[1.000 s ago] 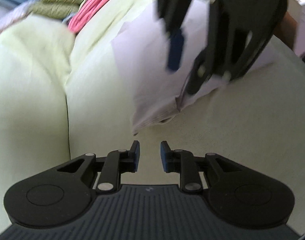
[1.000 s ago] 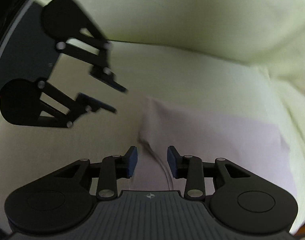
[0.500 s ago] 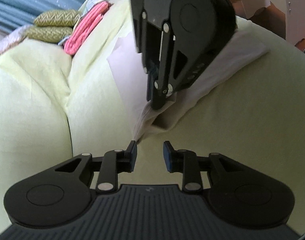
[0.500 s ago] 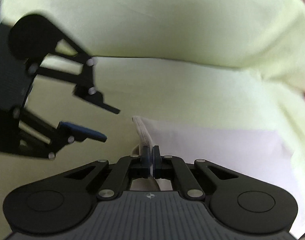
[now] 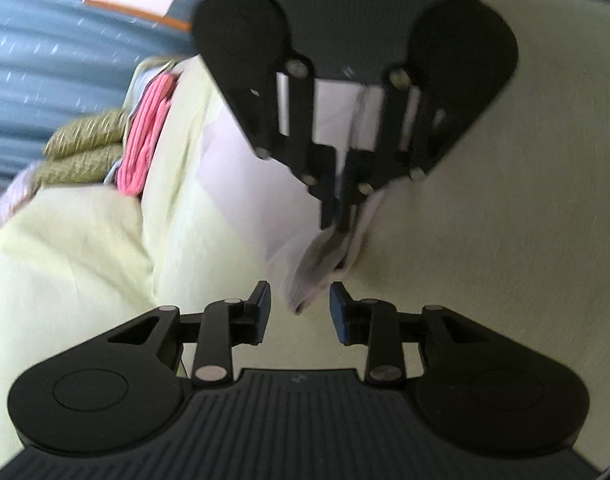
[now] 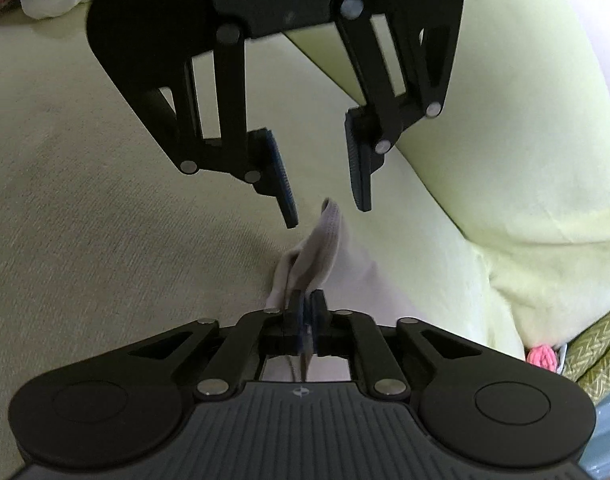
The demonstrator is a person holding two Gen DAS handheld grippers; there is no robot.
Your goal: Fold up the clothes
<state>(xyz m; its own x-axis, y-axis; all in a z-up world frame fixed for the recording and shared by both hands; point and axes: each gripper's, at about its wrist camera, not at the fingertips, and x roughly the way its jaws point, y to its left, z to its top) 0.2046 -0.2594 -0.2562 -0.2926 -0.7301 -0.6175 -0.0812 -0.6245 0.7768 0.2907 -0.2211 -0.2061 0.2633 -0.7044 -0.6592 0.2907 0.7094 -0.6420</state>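
Right gripper [image 6: 308, 312] on pale lilac garment's [image 6: 325, 252] bunched, lifted corner

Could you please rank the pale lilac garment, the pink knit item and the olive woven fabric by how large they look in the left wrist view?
1. Pale lilac garment, clearly largest, though nearest the camera and partly hidden by the right gripper.
2 and 3. Pink knit item and olive woven fabric look alike; I would not rank them.
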